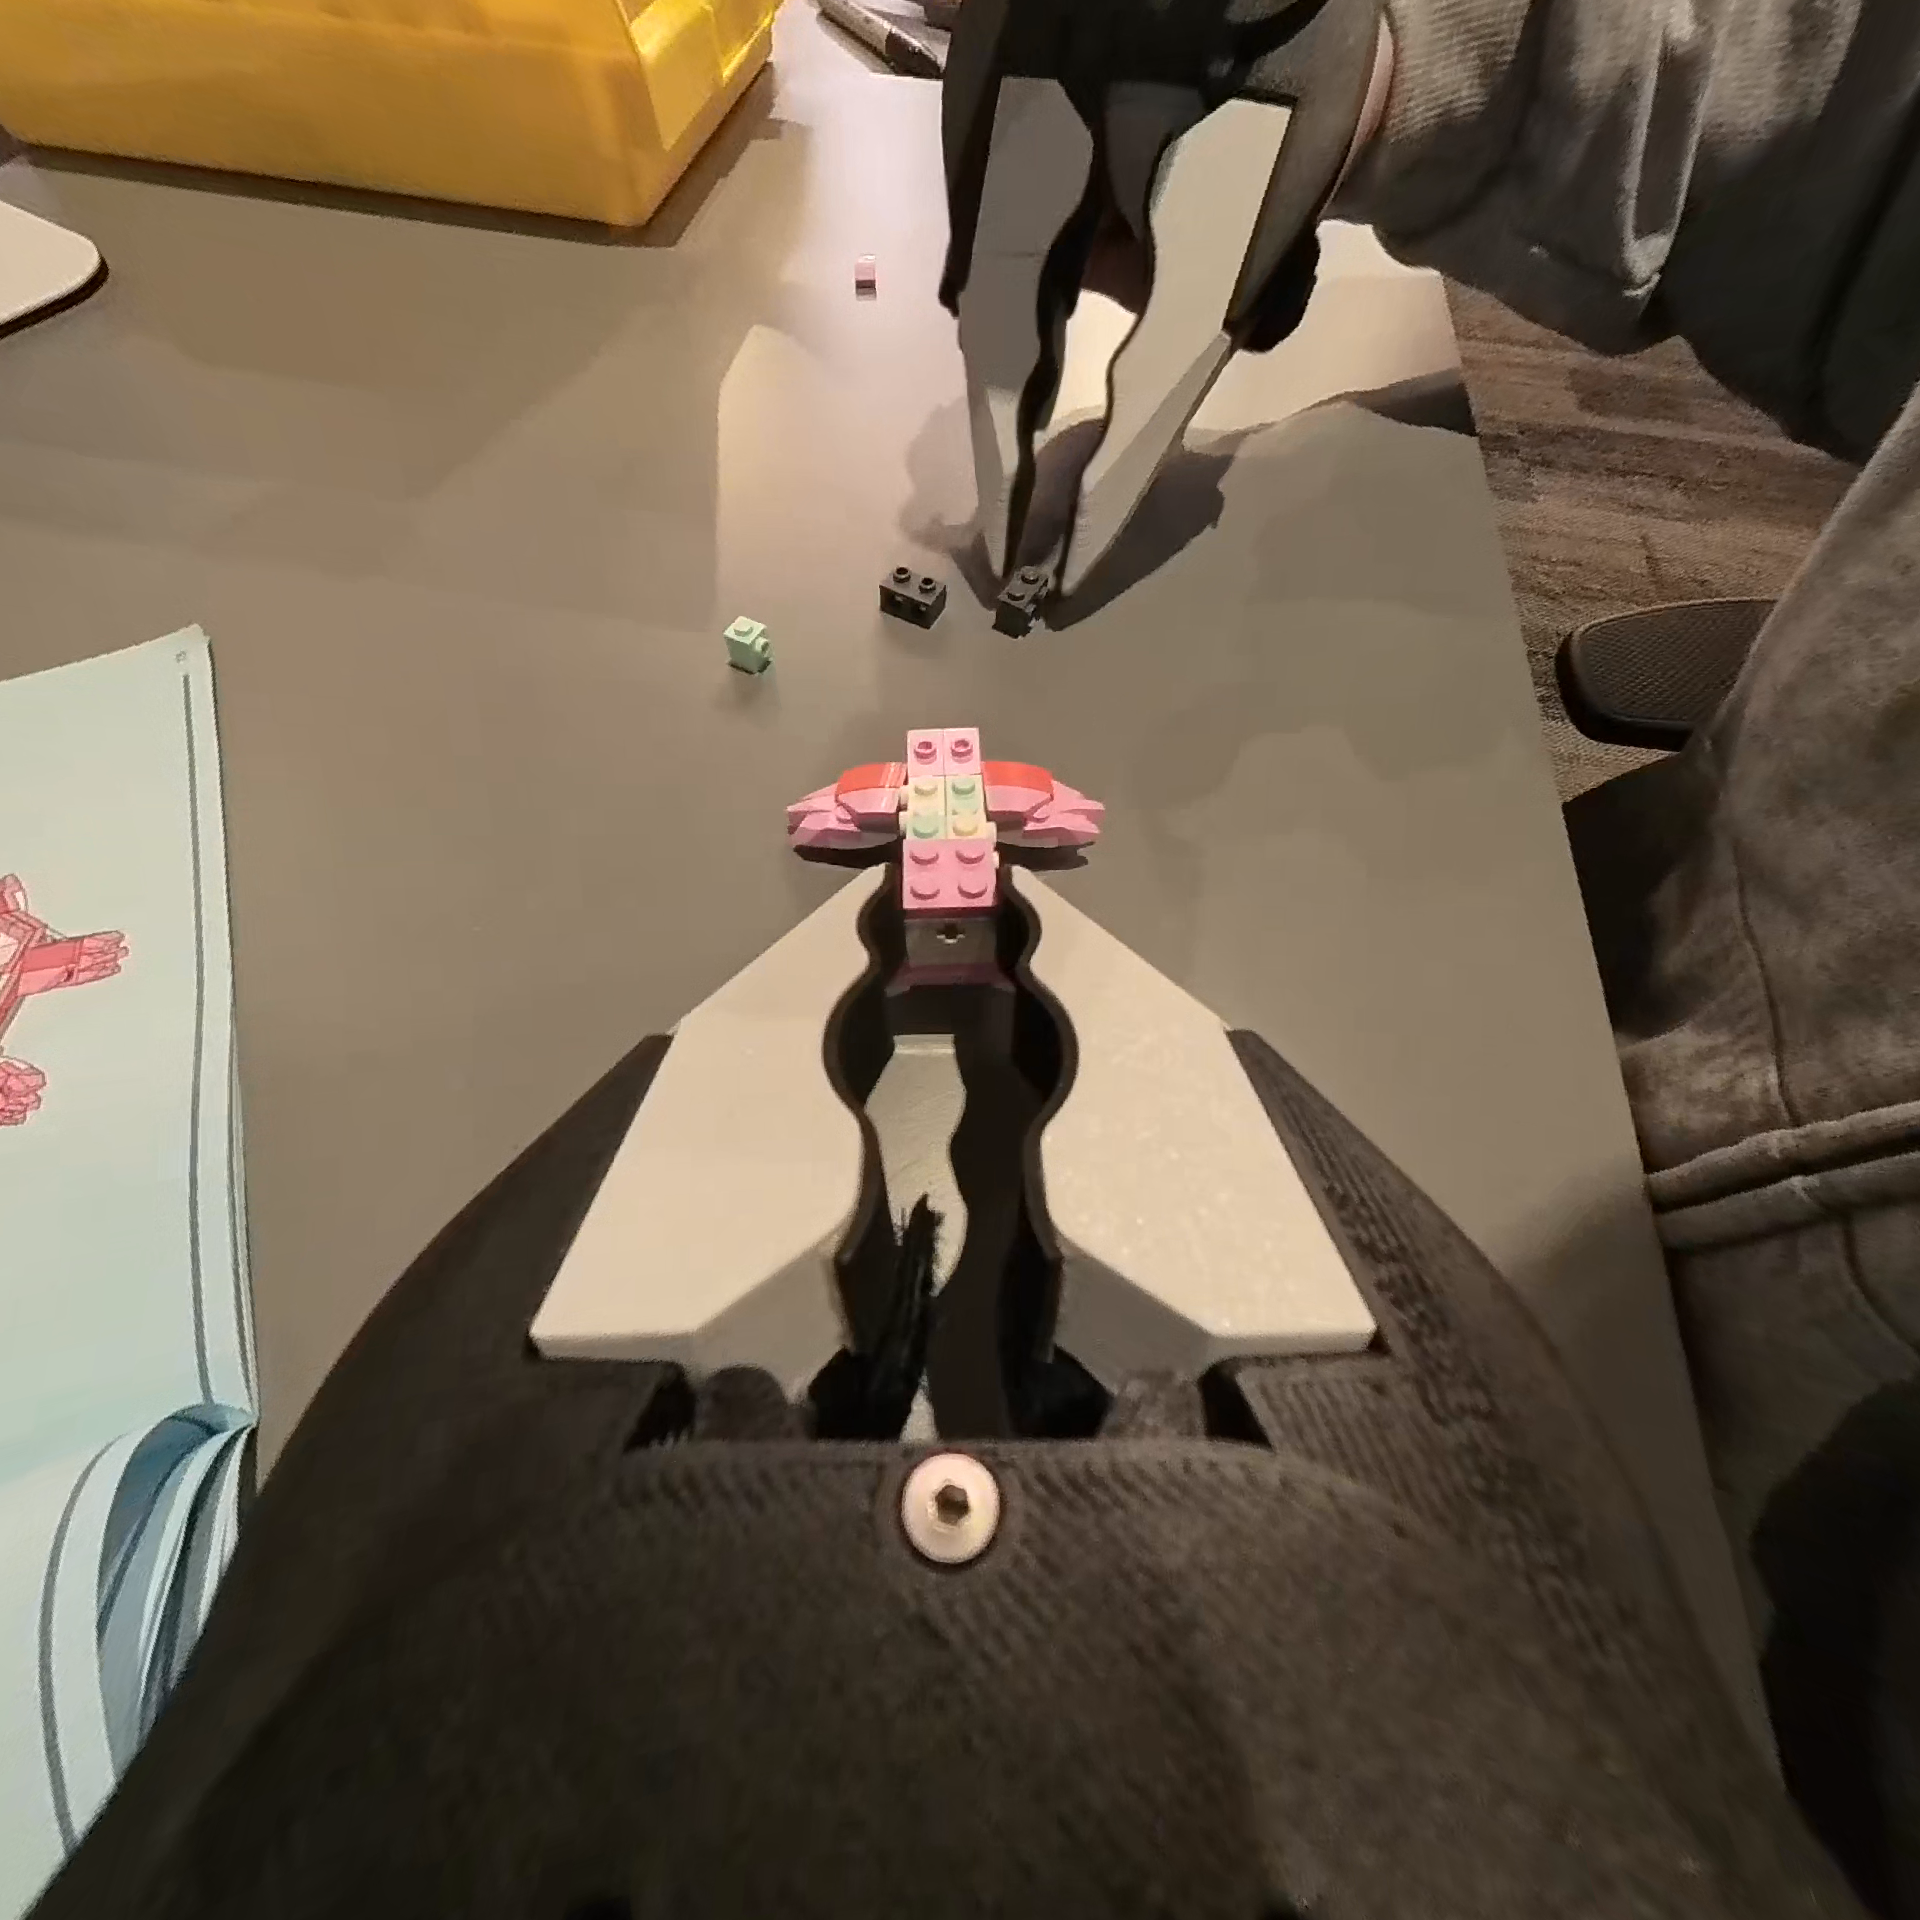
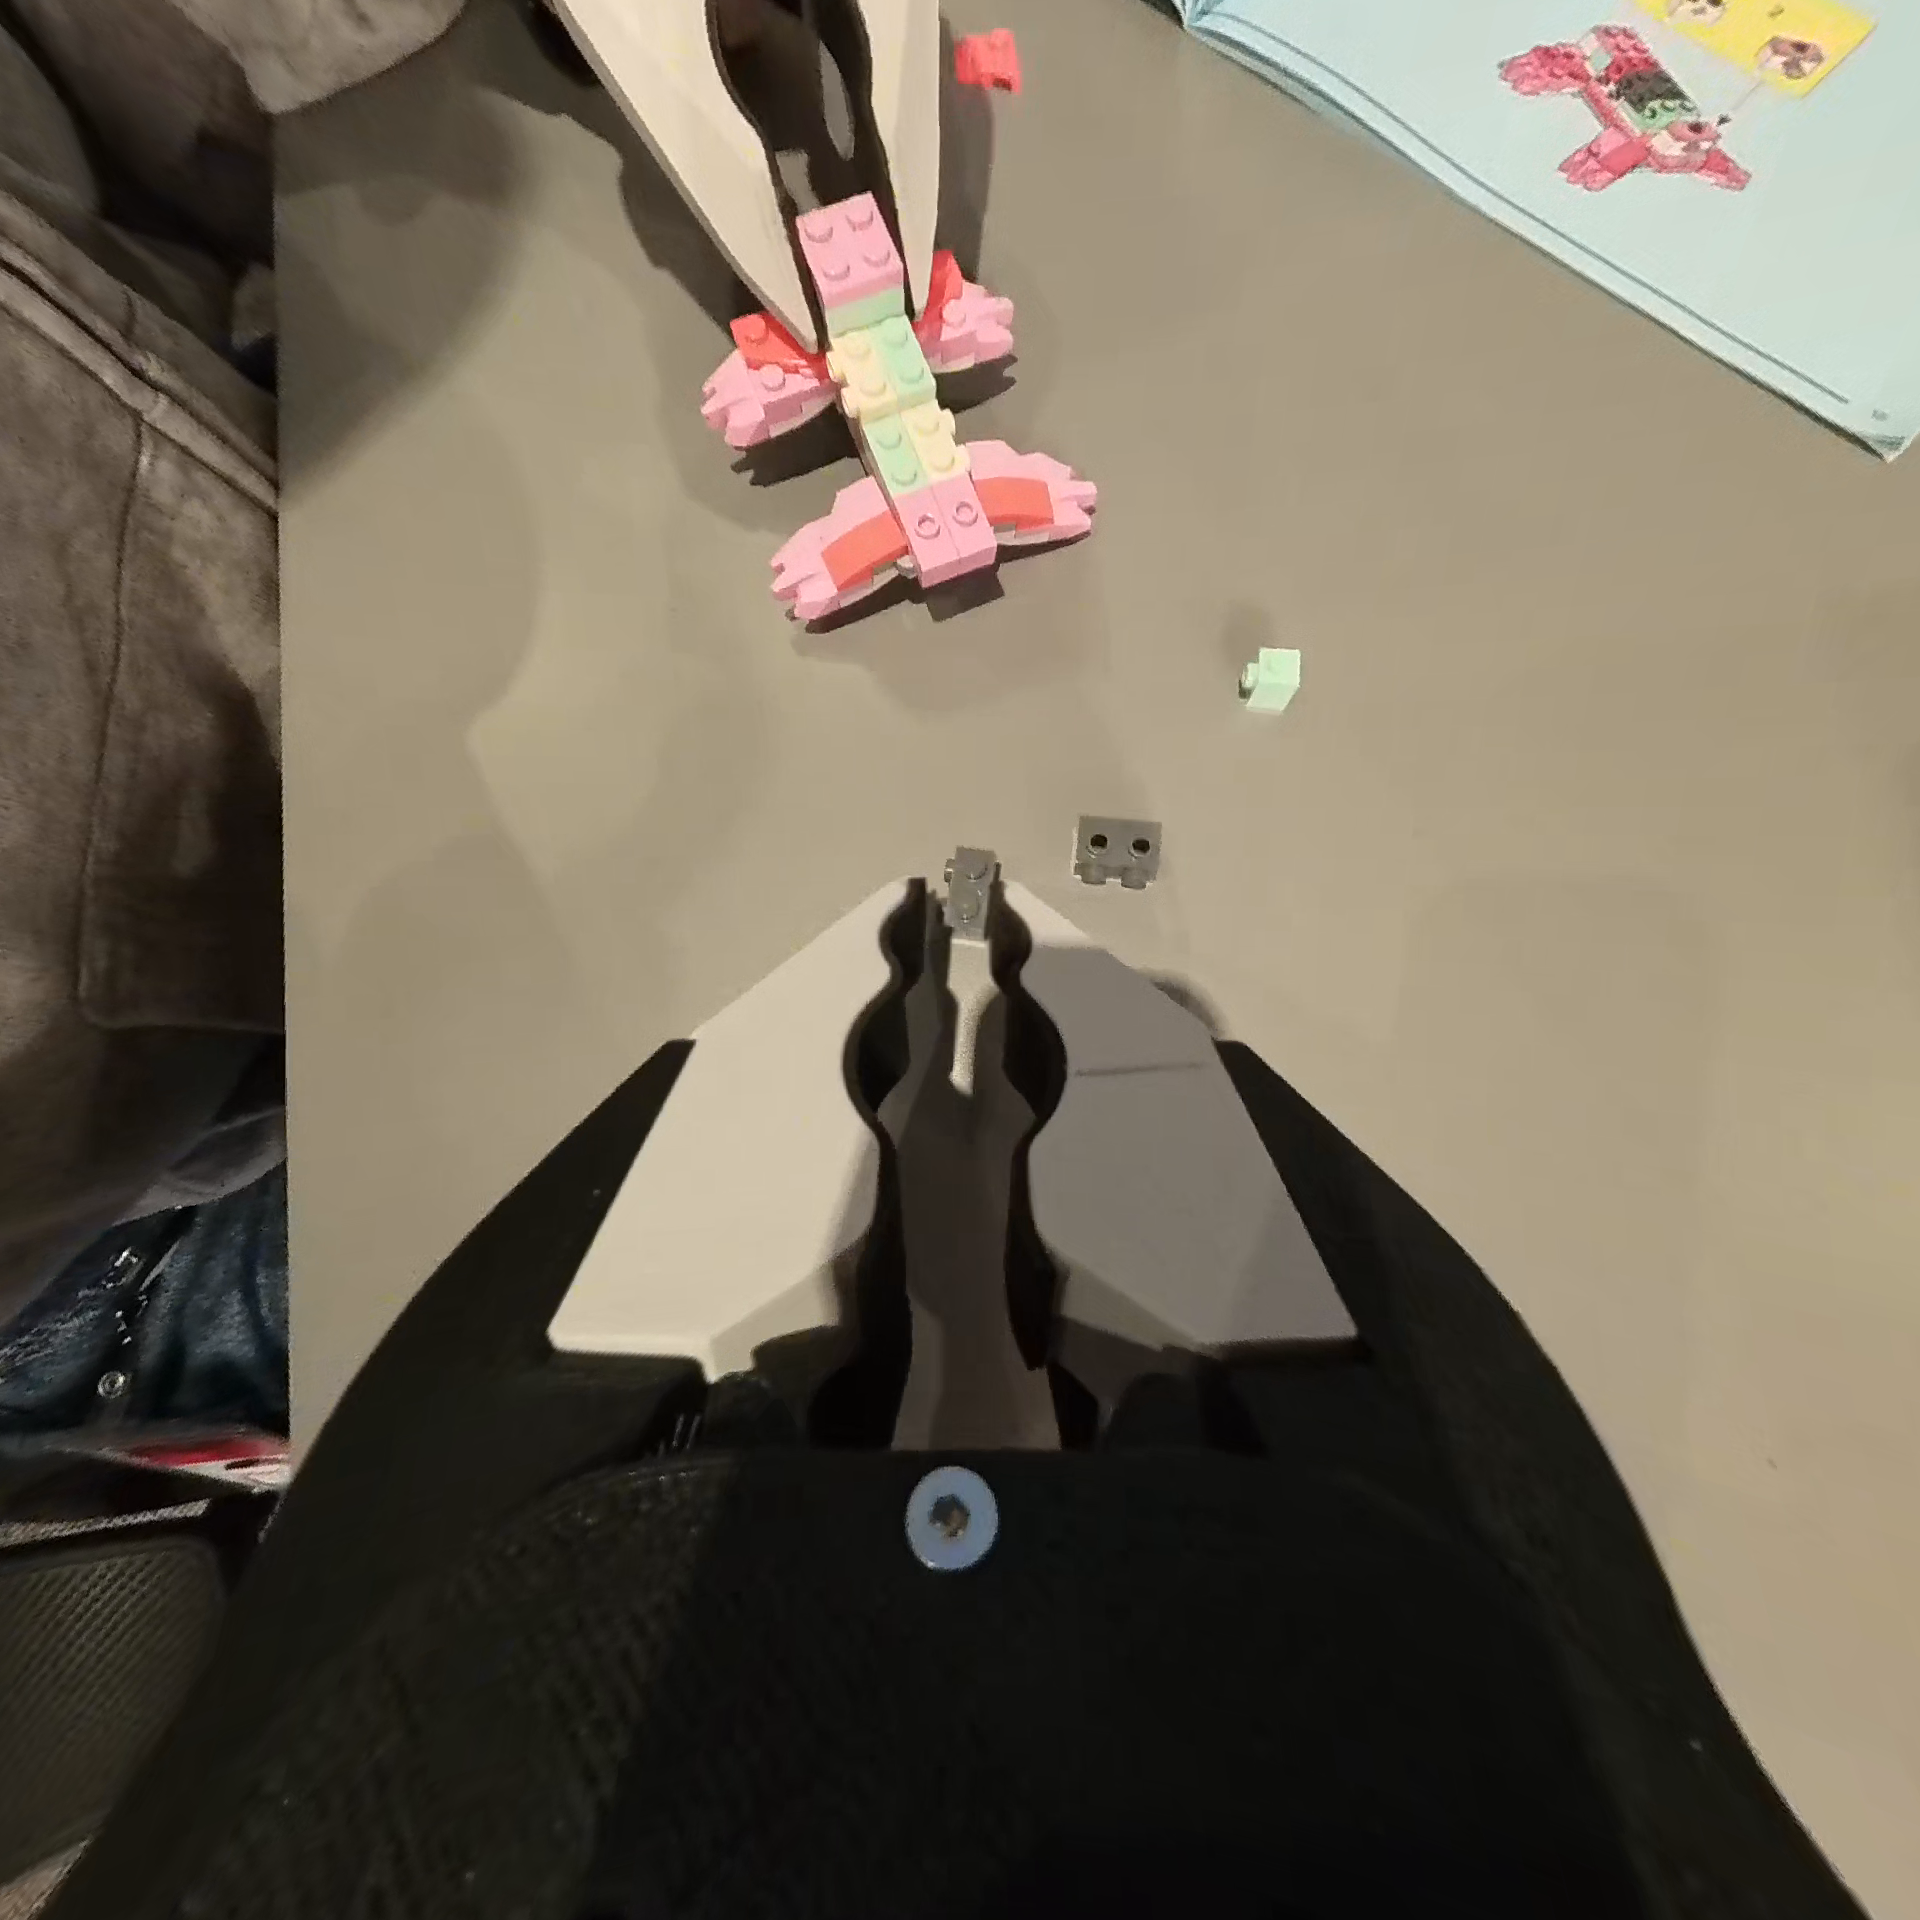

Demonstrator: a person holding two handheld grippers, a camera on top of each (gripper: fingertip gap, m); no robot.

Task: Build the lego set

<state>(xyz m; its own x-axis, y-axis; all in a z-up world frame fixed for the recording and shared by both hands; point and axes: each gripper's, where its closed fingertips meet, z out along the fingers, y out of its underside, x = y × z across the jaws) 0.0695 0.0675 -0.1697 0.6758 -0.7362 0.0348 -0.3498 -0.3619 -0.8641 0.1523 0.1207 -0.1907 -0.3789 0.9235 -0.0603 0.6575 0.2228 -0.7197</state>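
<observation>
A pink, red, green and cream lego model [image 1: 943, 821] with clawed legs lies on the grey table; it also shows in the right wrist view [image 2: 904, 426]. My left gripper [image 1: 951, 914] is shut on the model's near pink end. My right gripper [image 2: 968, 899] is shut on a small dark grey brick [image 2: 970, 883] at table level; the left wrist view shows this gripper [image 1: 1029, 597] from afar with the brick [image 1: 1018, 603] in its tips. A second dark grey brick [image 2: 1117, 850] lies just right of it, and a mint green brick [image 2: 1273, 681] lies farther right.
An open light blue instruction booklet [image 2: 1558, 187] lies at the far right of the right wrist view. A yellow bin [image 1: 395, 94] stands at the back left. A small red piece [image 2: 989, 60] and a tiny pink piece [image 1: 864, 272] lie loose. A person's grey sleeve [image 1: 1662, 156] borders the table edge. There is about 11 cm between the tips of the two grippers.
</observation>
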